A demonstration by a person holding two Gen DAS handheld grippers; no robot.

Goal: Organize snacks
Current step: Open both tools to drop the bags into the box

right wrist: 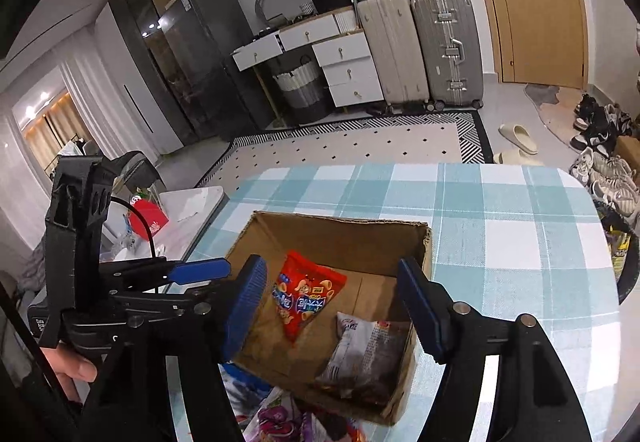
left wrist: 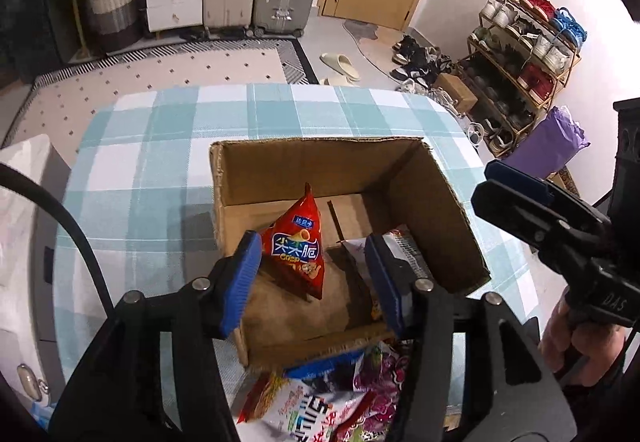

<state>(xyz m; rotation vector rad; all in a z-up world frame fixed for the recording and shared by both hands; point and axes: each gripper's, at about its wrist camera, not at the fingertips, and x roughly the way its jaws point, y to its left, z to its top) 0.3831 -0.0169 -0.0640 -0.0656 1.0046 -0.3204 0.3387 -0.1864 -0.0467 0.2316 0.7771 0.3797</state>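
Checked-cloth table [left wrist: 160, 146], cardboard box [left wrist: 440, 202], snack packets [left wrist: 320, 402] beside it

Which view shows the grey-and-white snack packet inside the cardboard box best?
The right wrist view: the grey-and-white snack packet lies almost fully visible in the cardboard box's near corner. In the left wrist view the left hand-held gripper covers most of it; only part of the packet shows beside the red snack bag.

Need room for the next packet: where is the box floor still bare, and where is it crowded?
Inside the cardboard box, floor is bare along the far wall, behind the red snack bag. The near right corner holds the dark packet. Loose snacks crowd the tablecloth before the box; beyond it lies open.
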